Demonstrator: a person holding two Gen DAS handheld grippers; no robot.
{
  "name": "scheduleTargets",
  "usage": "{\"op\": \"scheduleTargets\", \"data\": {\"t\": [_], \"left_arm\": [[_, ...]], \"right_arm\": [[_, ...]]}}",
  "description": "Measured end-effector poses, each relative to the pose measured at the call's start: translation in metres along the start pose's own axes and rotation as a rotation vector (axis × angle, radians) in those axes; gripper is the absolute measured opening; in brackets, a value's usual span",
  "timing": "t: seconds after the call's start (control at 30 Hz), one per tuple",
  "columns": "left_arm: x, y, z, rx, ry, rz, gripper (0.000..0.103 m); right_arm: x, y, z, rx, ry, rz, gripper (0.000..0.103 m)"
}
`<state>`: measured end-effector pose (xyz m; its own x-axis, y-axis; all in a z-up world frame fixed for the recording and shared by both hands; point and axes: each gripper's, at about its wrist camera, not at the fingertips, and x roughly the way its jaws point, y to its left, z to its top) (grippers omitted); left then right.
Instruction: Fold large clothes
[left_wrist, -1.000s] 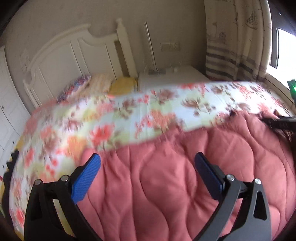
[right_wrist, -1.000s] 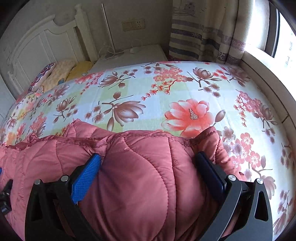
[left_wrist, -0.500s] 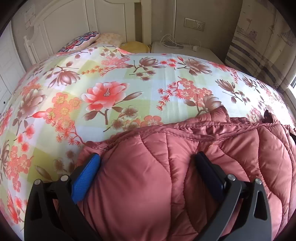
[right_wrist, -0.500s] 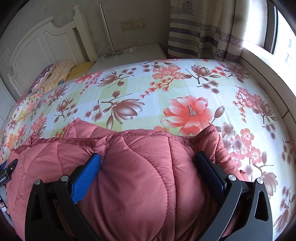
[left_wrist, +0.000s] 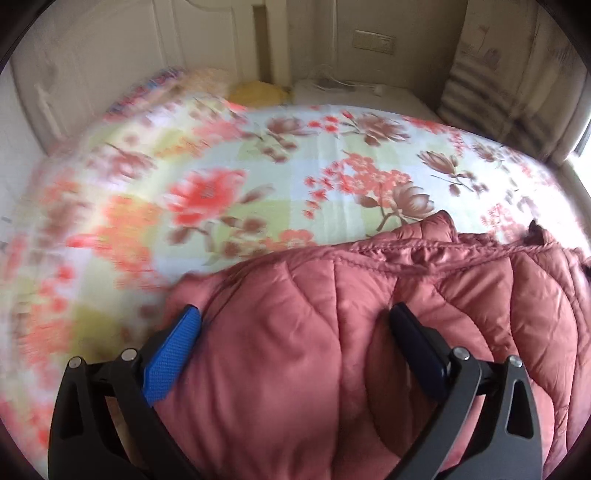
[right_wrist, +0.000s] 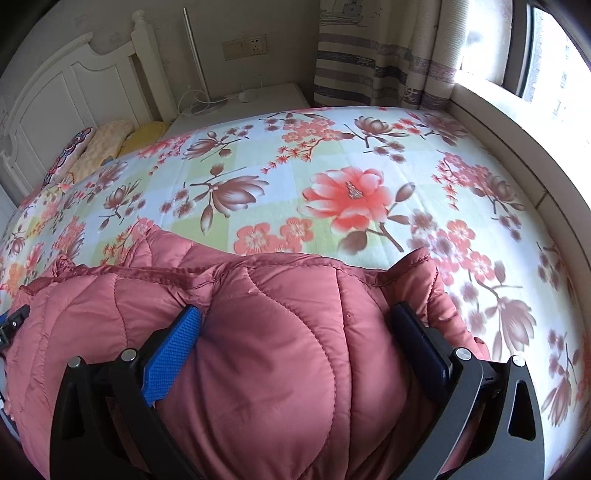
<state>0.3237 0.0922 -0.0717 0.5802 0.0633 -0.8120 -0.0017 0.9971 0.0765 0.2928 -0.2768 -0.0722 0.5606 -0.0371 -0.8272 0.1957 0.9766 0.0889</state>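
On my left wrist camera the left gripper (left_wrist: 295, 325) has its fingers (left_wrist: 170, 354) spread wide, with a thick bulge of the pink quilted jacket (left_wrist: 369, 314) filling the gap between them. The padding presses against both inner faces, but I cannot tell whether they actually pinch it. The jacket lies on the bed (left_wrist: 258, 177), over the floral sheet, and runs off to the right of this view. Much of the sheet's left side is smeared with blur. Beyond the bed I see a yellow pillow (left_wrist: 258, 94) beside the white headboard (left_wrist: 110, 55).

On my right wrist camera the right gripper (right_wrist: 295, 325) looks the same: fingers (right_wrist: 171, 354) wide apart, the jacket (right_wrist: 277, 332) bunched between them and touching both pads, hold uncertain. Here the jacket reaches left, its stitched edge lying across the sheet (right_wrist: 332, 177). A striped curtain (right_wrist: 369, 55) hangs by the bright window (right_wrist: 546, 55), and a wall socket (right_wrist: 245, 47) sits above a white nightstand (right_wrist: 258, 105).
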Motion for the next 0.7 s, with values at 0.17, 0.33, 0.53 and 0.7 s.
{"op": "scheduleTargets", "data": {"t": [0.17, 0.33, 0.53, 0.7], "left_arm": [[-0.074, -0.048, -0.018, 0.068, -0.207, -0.084, 0.101], [-0.049, -0.103, -0.033, 0.217, -0.163, -0.020, 0.101], [-0.024, -0.091, -0.037, 0.136, -0.119, -0.086, 0.101], [-0.045, -0.077, -0.033, 0.164, -0.143, -0.061, 0.101]], "right_arm": [[-0.054, 0.010, -0.005, -0.030, -0.168, -0.001, 0.097], [-0.107, 0.085, -0.056, -0.349, -0.239, 0.153, 0.098], [-0.054, 0.103, -0.087, -0.435, -0.154, 0.151, 0.099], [-0.054, 0.098, -0.084, -0.425, -0.121, 0.161, 0.098]]}}
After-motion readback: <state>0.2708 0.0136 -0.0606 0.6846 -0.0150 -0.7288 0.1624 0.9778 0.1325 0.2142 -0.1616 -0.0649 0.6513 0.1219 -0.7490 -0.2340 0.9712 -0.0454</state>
